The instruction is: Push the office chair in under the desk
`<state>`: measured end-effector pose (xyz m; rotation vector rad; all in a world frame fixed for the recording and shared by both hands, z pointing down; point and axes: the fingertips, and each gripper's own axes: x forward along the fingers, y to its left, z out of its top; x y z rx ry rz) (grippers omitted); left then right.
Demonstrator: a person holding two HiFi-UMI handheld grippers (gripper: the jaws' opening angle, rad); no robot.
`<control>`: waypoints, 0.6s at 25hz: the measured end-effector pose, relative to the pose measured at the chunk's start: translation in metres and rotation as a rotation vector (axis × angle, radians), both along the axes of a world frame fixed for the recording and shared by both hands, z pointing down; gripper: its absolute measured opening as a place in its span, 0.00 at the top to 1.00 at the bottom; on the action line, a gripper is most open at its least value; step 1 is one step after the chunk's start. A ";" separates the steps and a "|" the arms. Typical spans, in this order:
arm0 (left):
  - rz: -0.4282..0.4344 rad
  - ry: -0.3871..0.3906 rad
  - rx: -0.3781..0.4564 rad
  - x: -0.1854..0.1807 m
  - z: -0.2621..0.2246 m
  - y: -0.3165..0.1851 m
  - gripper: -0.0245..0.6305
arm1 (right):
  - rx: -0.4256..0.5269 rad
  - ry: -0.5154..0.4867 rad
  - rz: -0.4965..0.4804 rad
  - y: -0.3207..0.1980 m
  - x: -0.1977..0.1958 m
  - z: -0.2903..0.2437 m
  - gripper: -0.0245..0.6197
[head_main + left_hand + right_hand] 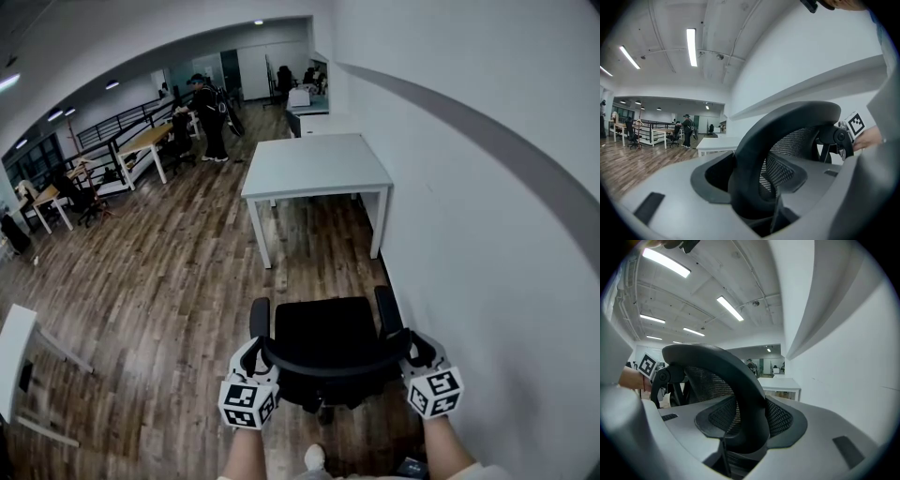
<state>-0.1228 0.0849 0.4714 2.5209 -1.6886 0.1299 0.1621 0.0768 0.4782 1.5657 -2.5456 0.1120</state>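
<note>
The black office chair point(328, 342) stands on the wood floor with its seat facing the white desk point(314, 164), a short gap of floor between them. My left gripper point(255, 367) is shut on the left end of the curved backrest rim point(787, 119). At the rim's right end, my right gripper point(414, 358) is shut too. In the left gripper view the grey jaws close round the rim and mesh at my left gripper point(750, 187). In the right gripper view the same hold shows at my right gripper point(740, 427). Both armrests point toward the desk.
A white wall point(487, 244) runs close along the right of chair and desk. A white table corner point(14, 342) sits at the left edge. Farther back stand wooden desks point(145, 141), dark chairs and a person point(211, 117). My shoe point(315, 457) is behind the chair.
</note>
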 end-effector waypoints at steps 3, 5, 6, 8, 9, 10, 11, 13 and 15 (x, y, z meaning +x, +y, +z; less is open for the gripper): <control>0.010 0.001 0.001 -0.002 0.002 -0.017 0.63 | 0.003 -0.002 0.011 -0.013 -0.002 0.001 0.64; 0.016 0.002 0.002 -0.003 0.002 -0.028 0.63 | 0.007 -0.002 0.022 -0.022 -0.003 0.000 0.64; 0.020 0.003 0.003 -0.004 0.002 -0.034 0.63 | 0.007 0.001 0.027 -0.026 -0.004 0.000 0.64; 0.031 0.003 0.004 -0.004 0.001 -0.045 0.63 | 0.003 0.006 0.032 -0.035 -0.005 0.002 0.64; 0.037 0.003 0.004 -0.005 0.001 -0.050 0.63 | 0.001 0.007 0.034 -0.039 -0.006 0.002 0.64; 0.042 0.003 0.004 -0.006 0.000 -0.055 0.63 | -0.001 0.006 0.037 -0.044 -0.007 0.002 0.64; 0.046 0.002 0.004 -0.007 0.000 -0.061 0.63 | -0.003 0.005 0.040 -0.050 -0.008 0.001 0.64; 0.052 0.003 0.002 -0.008 0.000 -0.072 0.63 | -0.003 0.007 0.047 -0.061 -0.008 0.001 0.64; 0.055 0.003 0.003 -0.009 0.000 -0.082 0.63 | 0.001 0.013 0.056 -0.070 -0.008 0.000 0.64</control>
